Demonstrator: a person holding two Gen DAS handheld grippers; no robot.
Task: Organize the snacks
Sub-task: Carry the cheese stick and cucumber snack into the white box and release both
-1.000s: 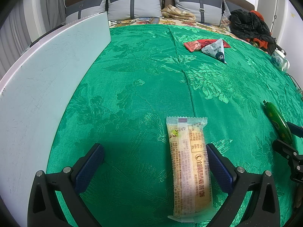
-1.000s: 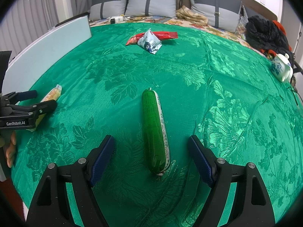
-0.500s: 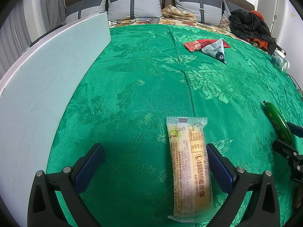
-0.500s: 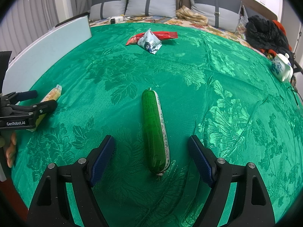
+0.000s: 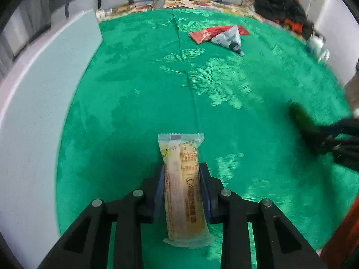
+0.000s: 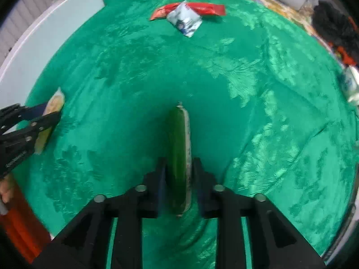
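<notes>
A long yellow snack bar [image 5: 179,152] in a clear wrapper lies on the green cloth [image 5: 134,112]. My left gripper [image 5: 182,168] is closing on it, its blue pads pressing both long sides. A green sausage-shaped snack [image 6: 178,130] sits between the fingers of my right gripper [image 6: 179,163], whose jaws are closing and squeeze it. The right wrist view shows the left gripper [image 6: 33,123] and its bar [image 6: 55,100] at the far left. In the left wrist view, the right gripper [image 5: 336,139] and the sausage [image 5: 300,118] are blurred at the right.
A red packet [image 5: 202,35] and a white-blue pouch [image 5: 228,38] lie together at the far side of the cloth. A pale board [image 5: 44,112] stands along the left edge. A teapot [image 5: 318,47] and dark clothing [image 5: 280,6] sit at the far right.
Both grippers went from wide open to closed, the left on the yellow bar, the right on the green sausage. Both views have tilted downward, and the right one is blurred by motion.
</notes>
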